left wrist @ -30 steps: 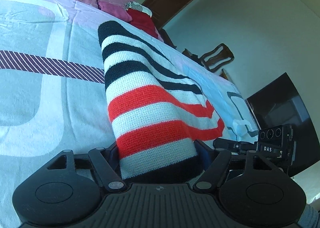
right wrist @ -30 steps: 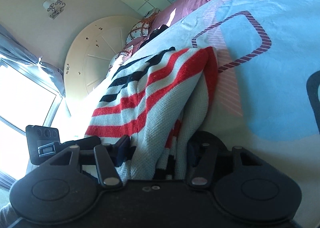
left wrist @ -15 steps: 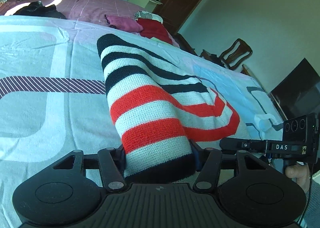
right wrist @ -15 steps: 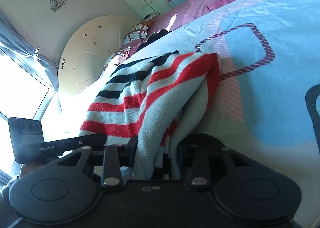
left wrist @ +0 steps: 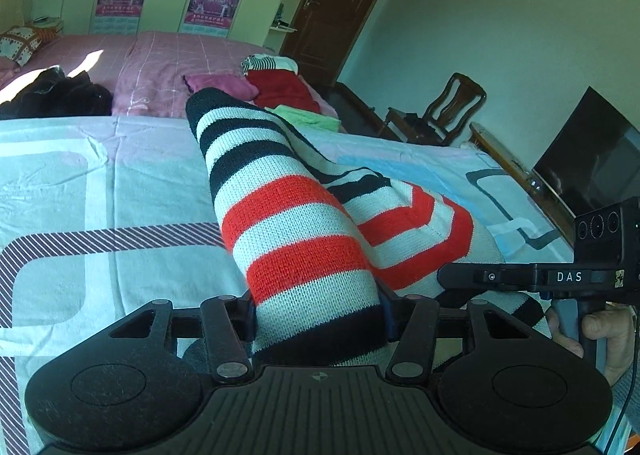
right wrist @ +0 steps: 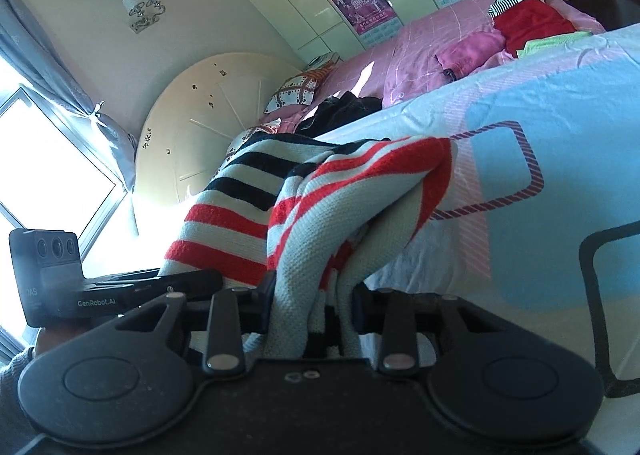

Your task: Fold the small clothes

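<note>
A knitted sweater (left wrist: 296,223) with white, black and red stripes lies on the light blue bed cover (left wrist: 120,183), its near end raised off the bed. My left gripper (left wrist: 320,319) is shut on the dark-edged end of one striped part, which fills the gap between the jaws. My right gripper (right wrist: 310,307) is shut on a bunched fold of the same sweater (right wrist: 320,191), which drapes away over the cover (right wrist: 560,143). The right gripper (left wrist: 560,277) also shows at the right of the left wrist view, and the left gripper (right wrist: 100,295) at the left of the right wrist view.
Folded red (left wrist: 284,91), pink (left wrist: 218,85) and green (left wrist: 308,115) clothes and a black garment (left wrist: 56,95) lie at the far side of the bed. A wooden chair (left wrist: 444,111) and a dark screen (left wrist: 592,159) stand to the right, and a round headboard (right wrist: 208,115) and window (right wrist: 44,167) to the left.
Both grippers have risen and taken the near end of the sweater up off the bed. Both pairs of jaws have narrowed onto the knit.
</note>
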`<action>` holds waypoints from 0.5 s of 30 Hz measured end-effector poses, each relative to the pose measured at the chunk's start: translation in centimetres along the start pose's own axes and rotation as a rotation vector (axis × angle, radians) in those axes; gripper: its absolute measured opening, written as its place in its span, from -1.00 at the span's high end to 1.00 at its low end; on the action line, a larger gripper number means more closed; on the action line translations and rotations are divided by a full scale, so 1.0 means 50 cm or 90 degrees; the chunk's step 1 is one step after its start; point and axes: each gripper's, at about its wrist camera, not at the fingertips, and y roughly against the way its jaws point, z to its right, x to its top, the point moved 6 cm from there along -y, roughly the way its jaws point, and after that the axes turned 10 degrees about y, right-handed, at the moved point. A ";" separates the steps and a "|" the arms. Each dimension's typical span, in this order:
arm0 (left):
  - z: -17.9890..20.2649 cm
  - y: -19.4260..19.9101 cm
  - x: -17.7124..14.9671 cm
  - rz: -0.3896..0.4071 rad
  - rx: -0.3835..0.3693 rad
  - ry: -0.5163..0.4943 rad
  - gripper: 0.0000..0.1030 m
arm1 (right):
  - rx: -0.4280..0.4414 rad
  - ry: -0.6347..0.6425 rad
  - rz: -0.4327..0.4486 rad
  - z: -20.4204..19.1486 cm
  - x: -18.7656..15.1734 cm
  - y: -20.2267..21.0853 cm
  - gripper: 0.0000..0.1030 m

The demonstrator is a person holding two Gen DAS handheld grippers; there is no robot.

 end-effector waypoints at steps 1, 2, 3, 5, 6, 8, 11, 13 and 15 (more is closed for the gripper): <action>0.010 0.009 0.005 0.006 0.000 -0.004 -0.03 | 0.001 0.005 0.004 -0.008 0.005 0.005 0.33; 0.015 0.018 0.010 0.011 0.000 -0.006 -0.03 | 0.001 0.008 0.009 -0.016 0.010 0.010 0.33; 0.017 0.030 0.013 0.016 0.000 -0.009 -0.03 | 0.003 0.011 0.012 -0.024 0.014 0.013 0.33; 0.019 0.055 0.019 0.027 0.000 -0.012 -0.03 | 0.006 0.019 0.017 -0.044 0.024 0.014 0.33; 0.016 0.067 0.022 0.031 0.000 -0.013 -0.03 | 0.007 0.024 0.019 -0.055 0.028 0.014 0.33; 0.005 0.093 0.026 0.039 0.000 -0.015 -0.03 | 0.006 0.034 0.021 -0.078 0.034 0.010 0.33; -0.015 0.129 0.030 0.052 -0.003 -0.012 -0.03 | 0.003 0.050 0.023 -0.119 0.043 0.000 0.33; -0.036 0.159 0.031 0.061 -0.007 -0.008 -0.03 | 0.002 0.061 0.023 -0.152 0.049 -0.012 0.33; -0.065 0.189 0.033 0.070 -0.012 -0.004 -0.03 | 0.002 0.069 0.023 -0.185 0.053 -0.028 0.33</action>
